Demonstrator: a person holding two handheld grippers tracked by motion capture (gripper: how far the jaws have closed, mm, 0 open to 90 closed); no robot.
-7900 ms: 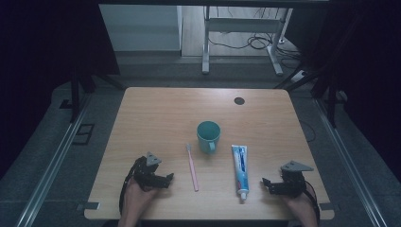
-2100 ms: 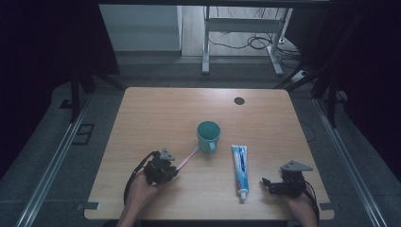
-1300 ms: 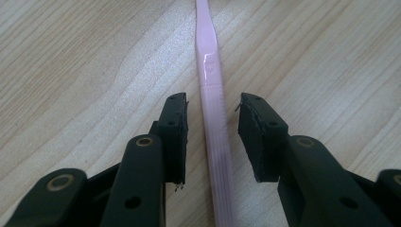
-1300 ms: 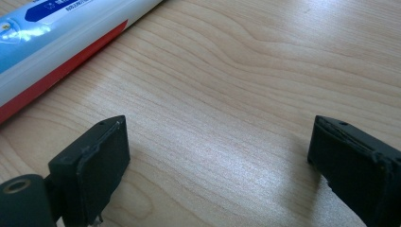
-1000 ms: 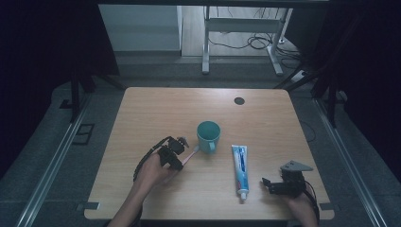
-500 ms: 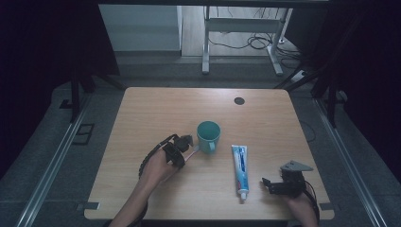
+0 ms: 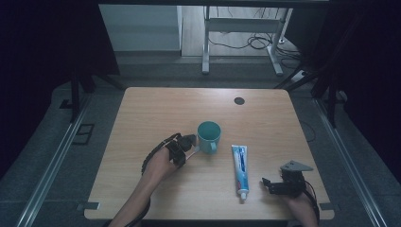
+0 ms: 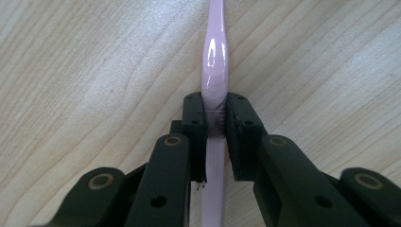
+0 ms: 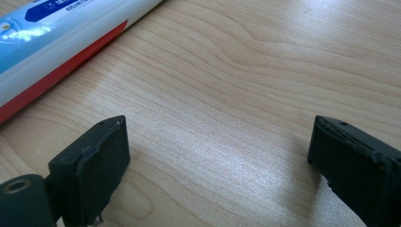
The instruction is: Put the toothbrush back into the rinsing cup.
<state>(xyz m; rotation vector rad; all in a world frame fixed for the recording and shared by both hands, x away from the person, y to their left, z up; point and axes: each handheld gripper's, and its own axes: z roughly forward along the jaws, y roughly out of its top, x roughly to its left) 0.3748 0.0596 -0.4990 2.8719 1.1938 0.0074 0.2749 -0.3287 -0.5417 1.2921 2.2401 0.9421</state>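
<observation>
My left gripper (image 8: pixel 215 109) is shut on a pink toothbrush (image 8: pixel 215 52), its pads pressing the handle from both sides; the jaws have just been closing on it. In the high view the left gripper (image 7: pixel 188 145) sits just left of a teal cup (image 7: pixel 208 136) that stands upright mid-table, and a bit of the toothbrush (image 7: pixel 195 152) shows by the cup's base. A toothpaste tube (image 7: pixel 239 168) lies flat to the right of the cup. My right gripper (image 7: pixel 268 185) rests near the front right edge, open, with bare wood between its jaws (image 9: pixel 217 142) and the toothpaste tube (image 9: pixel 56 42) off to its left.
The wooden table (image 7: pixel 156 109) has a black round grommet (image 7: pixel 239 100) at the back right. A person's forearms come in over the front edge. Beyond the far edge stand white desk legs (image 7: pixel 206 47) and floor cables.
The toothbrush, earlier lying on the table in front of the cup, is now in the left gripper, which has carried it up close to the cup's left side. The right gripper has stayed put.
</observation>
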